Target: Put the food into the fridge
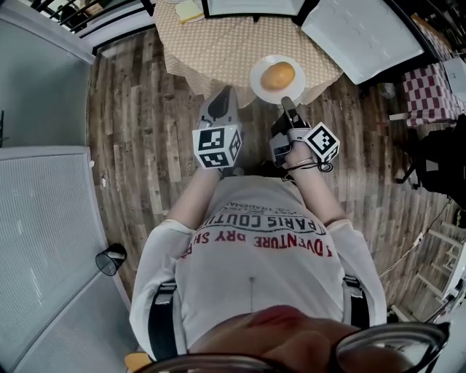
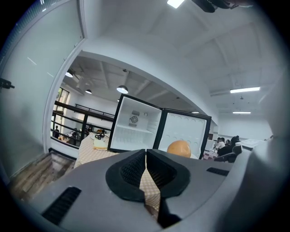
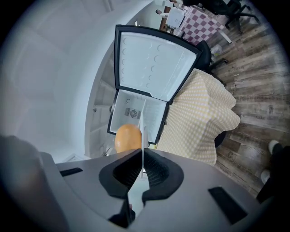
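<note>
A round orange-brown bun (image 1: 277,75) lies on a white plate (image 1: 258,84), held just over the near edge of the table's yellow checked cloth (image 1: 218,51). My right gripper (image 1: 287,100) is shut on the plate's near rim. In the right gripper view the plate (image 3: 143,131) shows edge-on as a thin white line between the jaws of the right gripper (image 3: 142,156), with the bun (image 3: 128,138) beside it. My left gripper (image 1: 226,91) is shut and empty, left of the plate. The small white fridge (image 2: 136,129) stands open on the table, its door (image 2: 186,133) swung right.
A yellow item (image 1: 189,10) lies on the table beside the fridge. A grey partition (image 1: 44,240) runs along the left. A red-checked table (image 1: 429,91) stands at the right on the wood floor (image 1: 131,131). People sit far off (image 2: 224,146).
</note>
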